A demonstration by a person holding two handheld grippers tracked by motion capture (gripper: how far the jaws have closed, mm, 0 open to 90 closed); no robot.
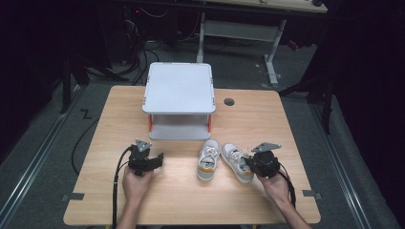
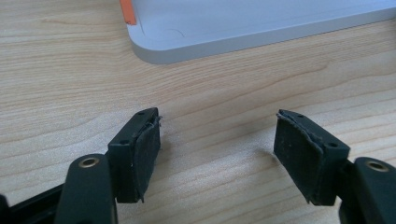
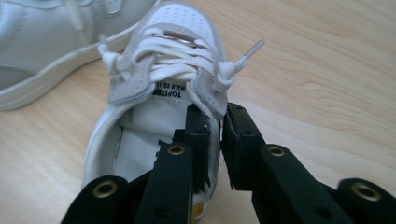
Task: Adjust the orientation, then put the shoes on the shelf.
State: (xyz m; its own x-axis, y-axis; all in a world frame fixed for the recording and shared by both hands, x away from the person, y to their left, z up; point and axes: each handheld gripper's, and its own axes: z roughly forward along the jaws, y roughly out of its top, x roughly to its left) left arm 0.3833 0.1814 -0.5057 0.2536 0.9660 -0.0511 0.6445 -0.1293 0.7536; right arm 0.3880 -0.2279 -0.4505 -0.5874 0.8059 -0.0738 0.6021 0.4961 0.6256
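Here the right claw [image 3: 215, 135] grips a sneaker's [image 3: 154, 93] wall.

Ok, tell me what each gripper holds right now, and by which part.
The right gripper pinches the right shoe by the side wall of its opening, one jaw inside and one outside. The left gripper holds nothing; its jaws stand open over the table.

Two white laced sneakers are set side by side upright: the right sneaker [image 1: 237, 162] angled, the left sneaker [image 1: 208, 160] straighter.
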